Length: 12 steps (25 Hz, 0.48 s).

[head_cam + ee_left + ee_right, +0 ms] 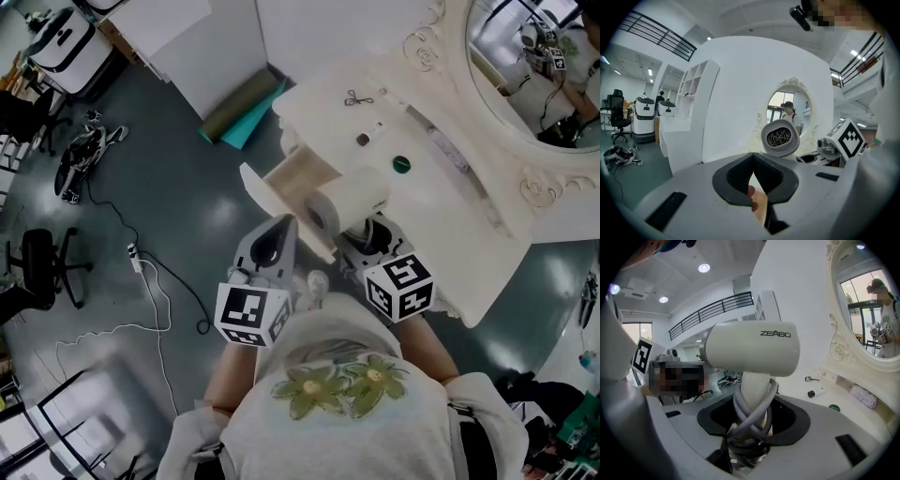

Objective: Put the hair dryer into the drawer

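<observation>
A white hair dryer (339,208) with a grey cord wound round its handle hangs over the near end of the open drawer (296,177), whose inside is wood-coloured. My right gripper (371,234) is shut on the handle. In the right gripper view the hair dryer (752,348) fills the middle, its handle standing between the jaws of the right gripper (752,416). My left gripper (280,227) hovers just left of the drawer, shut and holding nothing. From the left gripper (753,161), the hair dryer's rear grille (780,137) shows ahead.
The white dressing table (450,220) carries a black clip (357,98), a small tube (364,139) and a green lid (401,164); an oval mirror (534,66) stands behind. On the floor at left lie cables (155,291), a black chair (42,267) and a teal roll (246,117).
</observation>
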Each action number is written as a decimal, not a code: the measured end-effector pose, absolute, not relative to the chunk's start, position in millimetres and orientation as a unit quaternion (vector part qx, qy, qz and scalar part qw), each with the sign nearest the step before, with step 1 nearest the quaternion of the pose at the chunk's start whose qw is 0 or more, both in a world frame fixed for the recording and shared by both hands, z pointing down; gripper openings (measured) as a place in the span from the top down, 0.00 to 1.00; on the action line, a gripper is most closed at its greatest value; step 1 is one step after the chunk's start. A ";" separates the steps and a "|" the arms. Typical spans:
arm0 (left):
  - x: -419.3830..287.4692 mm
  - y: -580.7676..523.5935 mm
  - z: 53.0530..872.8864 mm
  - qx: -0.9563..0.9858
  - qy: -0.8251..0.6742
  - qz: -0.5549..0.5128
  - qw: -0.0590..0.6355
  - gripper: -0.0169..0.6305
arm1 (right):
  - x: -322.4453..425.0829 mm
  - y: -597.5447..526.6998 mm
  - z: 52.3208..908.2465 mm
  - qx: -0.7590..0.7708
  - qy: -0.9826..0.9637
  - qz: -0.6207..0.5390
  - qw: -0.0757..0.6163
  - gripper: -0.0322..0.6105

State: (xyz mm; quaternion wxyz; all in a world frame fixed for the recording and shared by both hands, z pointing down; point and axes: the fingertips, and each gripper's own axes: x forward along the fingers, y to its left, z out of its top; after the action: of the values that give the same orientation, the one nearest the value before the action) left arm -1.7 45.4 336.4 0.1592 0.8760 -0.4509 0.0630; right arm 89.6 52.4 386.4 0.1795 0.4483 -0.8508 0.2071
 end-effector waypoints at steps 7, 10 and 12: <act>-8.6 19.7 338.9 0.877 -0.443 0.077 0.168 0.96 | 90.4 40.0 402.8 0.451 -0.840 0.223 0.205 0.63; -13.6 4.2 338.7 0.876 -0.446 0.074 0.169 0.96 | 90.5 32.7 406.9 0.455 -0.835 0.223 0.213 0.63; -14.0 -2.4 339.9 0.876 -0.445 0.075 0.172 0.96 | 91.0 30.0 410.7 0.456 -0.833 0.224 0.219 0.63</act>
State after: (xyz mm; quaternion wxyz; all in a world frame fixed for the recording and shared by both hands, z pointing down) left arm -14.0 -2.4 339.9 0.1723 0.8758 -0.4446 0.0749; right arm 91.0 30.0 410.7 0.2195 0.4555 -0.8332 0.2239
